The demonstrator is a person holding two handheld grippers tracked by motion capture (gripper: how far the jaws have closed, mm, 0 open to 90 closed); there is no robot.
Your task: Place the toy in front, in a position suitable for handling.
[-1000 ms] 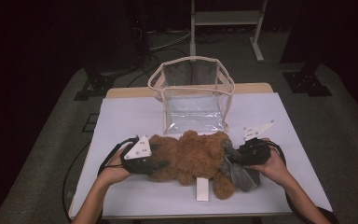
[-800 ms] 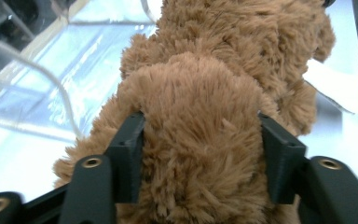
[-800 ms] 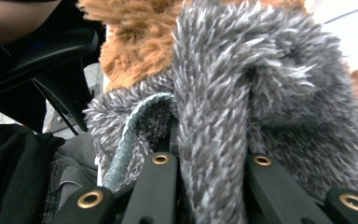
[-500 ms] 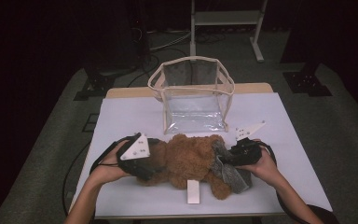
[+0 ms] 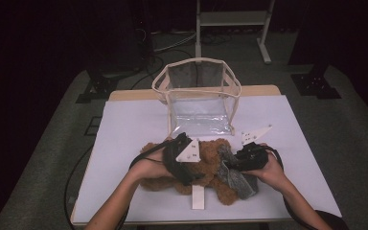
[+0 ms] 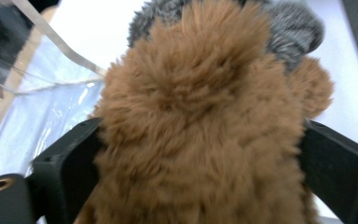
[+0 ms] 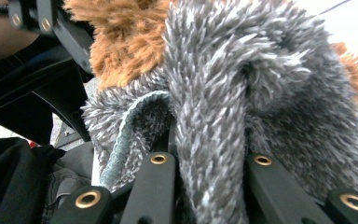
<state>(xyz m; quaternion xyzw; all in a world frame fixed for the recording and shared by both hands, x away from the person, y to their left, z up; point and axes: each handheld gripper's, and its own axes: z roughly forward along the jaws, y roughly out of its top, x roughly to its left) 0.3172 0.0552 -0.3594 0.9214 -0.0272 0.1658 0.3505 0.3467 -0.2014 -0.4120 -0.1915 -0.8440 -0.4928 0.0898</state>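
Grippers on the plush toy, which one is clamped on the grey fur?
The right gripper: its jaws pinch a fold of the toy's grey fur. The left gripper stands wide around the brown fur.

Counted are one brown plush toy (image 5: 206,167) with one grey fuzzy cloth (image 5: 235,178), one clear bag (image 5: 199,98) beyond the two grippers, and one white table (image 5: 134,124).

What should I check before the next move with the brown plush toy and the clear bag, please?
1. Right gripper shut on the grey scarf: ok.
2. Left gripper jaws, just opened, stand wide around the brown plush toy: ok.
3. Left pads pressing the fur: cannot tell.
4. Clear bag upright, mouth open: ok.
5. Way from toy to bag free: ok.
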